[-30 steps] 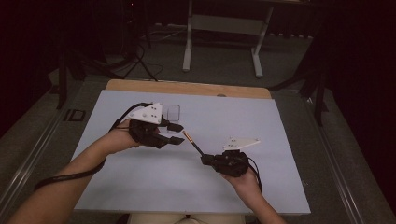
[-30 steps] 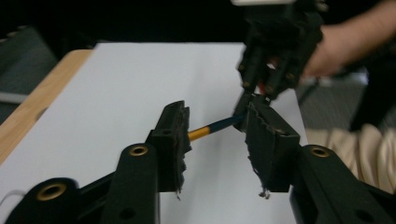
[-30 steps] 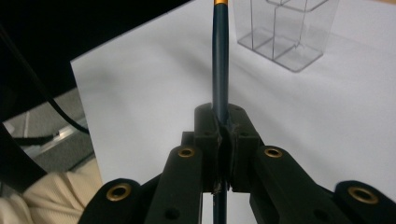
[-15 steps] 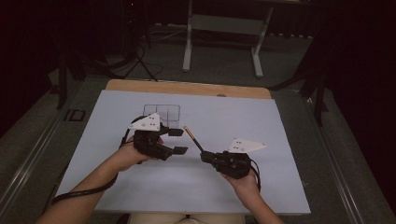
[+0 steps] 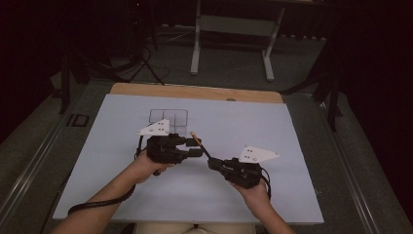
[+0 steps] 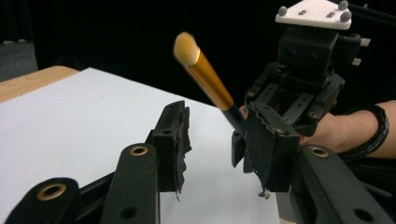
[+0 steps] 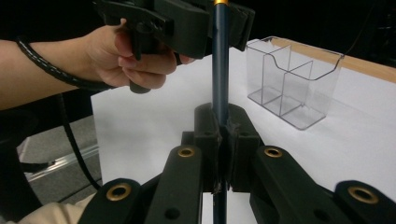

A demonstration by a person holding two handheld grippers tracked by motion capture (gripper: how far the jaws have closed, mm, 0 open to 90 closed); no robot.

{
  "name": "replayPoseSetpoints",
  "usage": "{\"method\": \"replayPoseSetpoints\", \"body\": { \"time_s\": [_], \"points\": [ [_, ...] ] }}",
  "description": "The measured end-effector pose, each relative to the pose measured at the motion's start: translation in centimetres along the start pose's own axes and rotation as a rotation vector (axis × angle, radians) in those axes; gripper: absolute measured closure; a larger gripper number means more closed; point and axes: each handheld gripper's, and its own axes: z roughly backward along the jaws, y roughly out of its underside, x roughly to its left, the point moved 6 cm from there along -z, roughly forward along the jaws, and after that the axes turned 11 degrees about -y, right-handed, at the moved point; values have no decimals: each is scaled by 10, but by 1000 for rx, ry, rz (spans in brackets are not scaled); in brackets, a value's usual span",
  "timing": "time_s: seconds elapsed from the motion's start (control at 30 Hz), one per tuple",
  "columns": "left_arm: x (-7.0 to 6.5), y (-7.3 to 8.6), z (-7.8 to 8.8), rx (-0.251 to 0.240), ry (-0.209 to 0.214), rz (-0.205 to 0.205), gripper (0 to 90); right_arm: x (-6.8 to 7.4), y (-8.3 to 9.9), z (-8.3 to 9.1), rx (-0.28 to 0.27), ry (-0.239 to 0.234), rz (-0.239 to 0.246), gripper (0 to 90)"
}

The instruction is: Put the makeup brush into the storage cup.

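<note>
My right gripper [image 7: 223,122] clamps the dark handle of a makeup brush [image 6: 203,76], holding it tilted above the white table sheet [image 5: 272,126], bristles toward the clear compartment organizer [image 7: 292,81]. My left gripper [image 6: 212,140] has just been closing; its jaws flank the brush, a visible gap remaining beside one pad.

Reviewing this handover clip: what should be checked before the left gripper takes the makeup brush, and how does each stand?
1. Right gripper clamped on the makeup brush handle: ok.
2. Left gripper jaws, just been closing, either side of the handle: ok.
3. Left pads pressing the handle: not ok, a gap shows.
4. Bristle tip clear of both grippers: ok.
5. Clear organizer upright, compartments empty: ok.
</note>
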Motion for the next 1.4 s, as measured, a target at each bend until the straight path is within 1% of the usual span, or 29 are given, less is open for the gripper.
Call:
{"method": "replayPoseSetpoints", "body": {
  "time_s": [0.07, 0.13, 0.2, 0.23, 0.27, 0.33, 0.43, 0.47, 0.5, 0.53, 0.63, 0.67, 0.7, 0.73, 0.77, 0.83, 0.87, 0.9, 0.93, 0.97, 1.03, 1.07, 1.1, 1.17, 1.2, 1.23, 1.3, 1.33, 1.4],
  "points": [
    [-2, -2, -1, 0, 14, 5, 661, 0, 0, 0, 0, 0, 0, 851],
    [-2, -3, -1, -2, 13, 2, 698, 1, 0, -1, 5, -6, 5, 851],
    [-1, -6, -1, -9, 35, 27, 725, 1, 1, -1, 8, -5, 10, 851],
    [-1, -6, -1, -9, 35, 27, 735, 1, 1, -1, 8, -5, 10, 851],
    [-2, -7, 0, -9, 57, 38, 751, 1, 0, -1, 5, -7, 11, 851],
    [-1, -7, -1, -6, 61, 43, 758, 1, 0, -1, 5, -9, 14, 851],
    [-1, -8, -1, -6, 85, 59, 778, 1, 0, 0, 8, -11, 23, 851],
    [-2, -9, -1, -14, 114, 84, 796, 1, -1, 0, 13, -8, 36, 851],
    [-2, -9, -1, -14, 114, 84, 805, 1, -1, 0, 13, -8, 36, 851],
    [-2, -10, -2, -10, 134, 107, 816, 1, -1, 0, 17, -1, 42, 850],
    [-3, -11, -2, -9, 139, 115, 831, 1, -1, 0, 16, -1, 41, 850],
    [-6, -12, -3, 6, 150, 96, 831, 1, 0, 0, 18, 2, 41, 849],
    [-7, -13, -4, 12, 150, 76, 842, 2, 2, -3, 33, 6, 61, 842],
    [-9, -14, -4, 20, 153, 59, 842, 2, 2, -3, 33, 6, 61, 842],
    [-10, -14, -4, 28, 143, 42, 842, 2, 3, -3, 32, -9, 54, 833],
    [-12, -14, -4, 44, 125, 2, 843, 0, 4, -3, 29, -7, 37, 776],
    [-12, -14, -4, 57, 114, -7, 843, 0, 4, -3, 30, -18, 29, 721],
    [-12, -14, -4, 66, 109, -16, 843, -1, 4, -3, 37, -16, 29, 700],
    [-12, -14, -4, 75, 101, -20, 843, -1, 4, -3, 41, -25, 26, 679],
    [-12, -13, -4, 90, 88, -36, 843, -1, 4, -4, 45, -38, 22, 649],
    [-12, -13, -3, 105, 79, -57, 843, -1, 4, -4, 55, -29, 29, 624],
    [-13, -13, -2, 114, 79, -69, 843, -1, 4, -5, 58, -40, 23, 605],
    [-14, -13, -2, 124, 70, -90, 844, -2, 4, -5, 60, -35, 23, 593],
    [-16, -13, -1, 142, 73, -103, 843, -3, 4, -5, 64, -45, 15, 558],
    [-17, -14, 0, 149, 65, -115, 844, -3, 3, -4, 62, -49, 18, 555],
    [-18, -14, 1, 156, 75, -115, 844, -4, 3, -4, 63, -56, 14, 542],
    [-18, -14, 3, 174, 68, -135, 844, -4, 1, -3, 62, -66, 15, 527],
    [-19, -15, 4, 181, 77, -123, 843, -4, 0, -2, 61, -76, 12, 516],
    [-18, -15, 5, 198, 76, -130, 844, -3, -1, -3, 72, -92, 12, 505]
  ]
}}
